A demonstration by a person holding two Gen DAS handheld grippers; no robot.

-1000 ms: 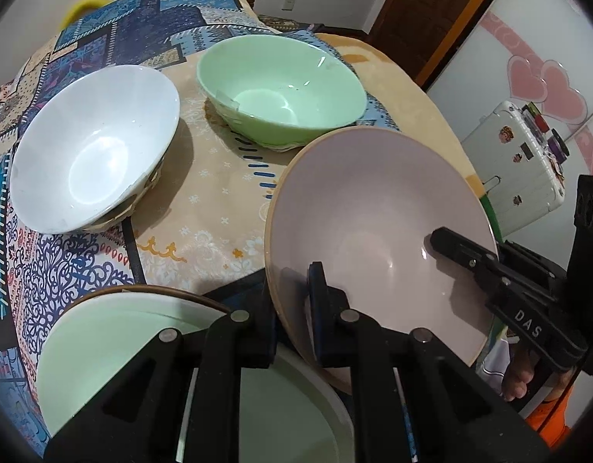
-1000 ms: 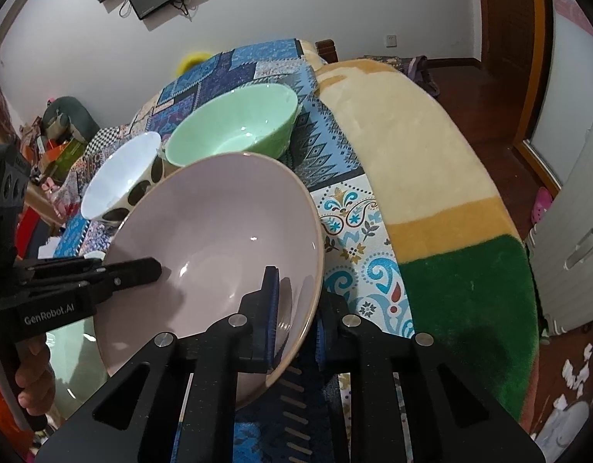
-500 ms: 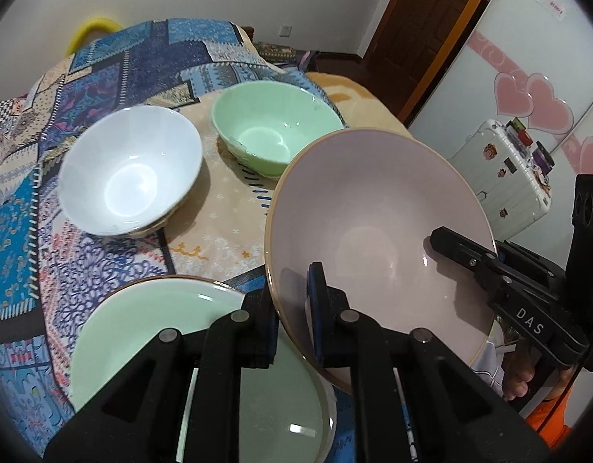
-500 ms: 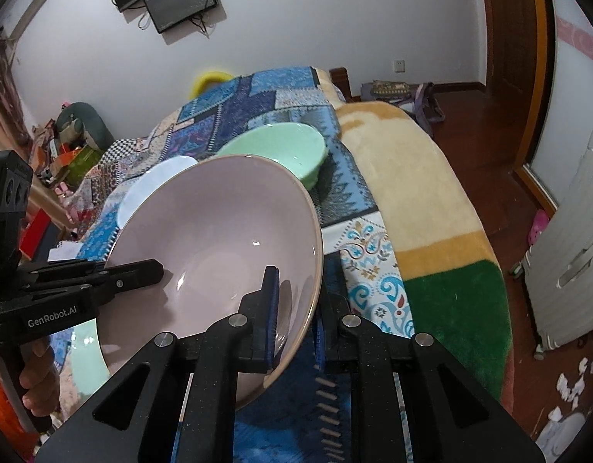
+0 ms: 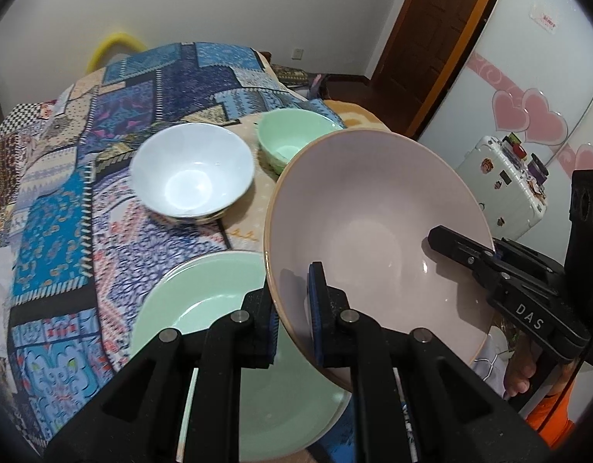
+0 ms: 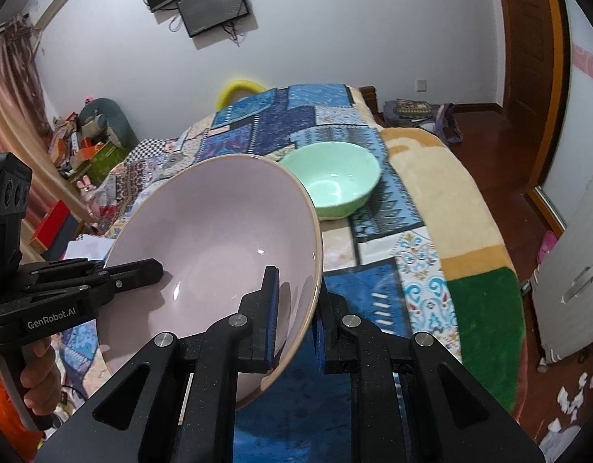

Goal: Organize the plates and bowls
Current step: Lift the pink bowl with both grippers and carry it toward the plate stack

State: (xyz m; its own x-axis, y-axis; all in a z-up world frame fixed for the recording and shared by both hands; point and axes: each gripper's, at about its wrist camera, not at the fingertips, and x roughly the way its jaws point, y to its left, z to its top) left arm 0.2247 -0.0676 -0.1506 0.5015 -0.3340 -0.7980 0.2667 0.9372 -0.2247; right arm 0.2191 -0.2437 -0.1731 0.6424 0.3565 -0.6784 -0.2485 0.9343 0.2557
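Both claws clamp the pink plate (image 5: pixel 373 231) by opposite rims: left claw (image 5: pixel 292 308) at lower centre, right claw (image 6: pixel 294 308) likewise. It is tilted above the green plate (image 5: pixel 204 301); 2 bowls, white bowl (image 5: pixel 192 177) and green bowl (image 5: pixel 288 135), sit on the bed (image 5: pixel 57 239) at upper centre.

The pink plate (image 5: pixel 377 239) hides part of the green bowl (image 5: pixel 292 142) and the near edge of the green plate (image 5: pixel 204 301); the white bowl (image 5: pixel 192 173) looks slightly blurred

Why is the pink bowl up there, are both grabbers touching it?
Touching. Each wrist view shows its gripper, left and right, pinching the pink bowl's rim.
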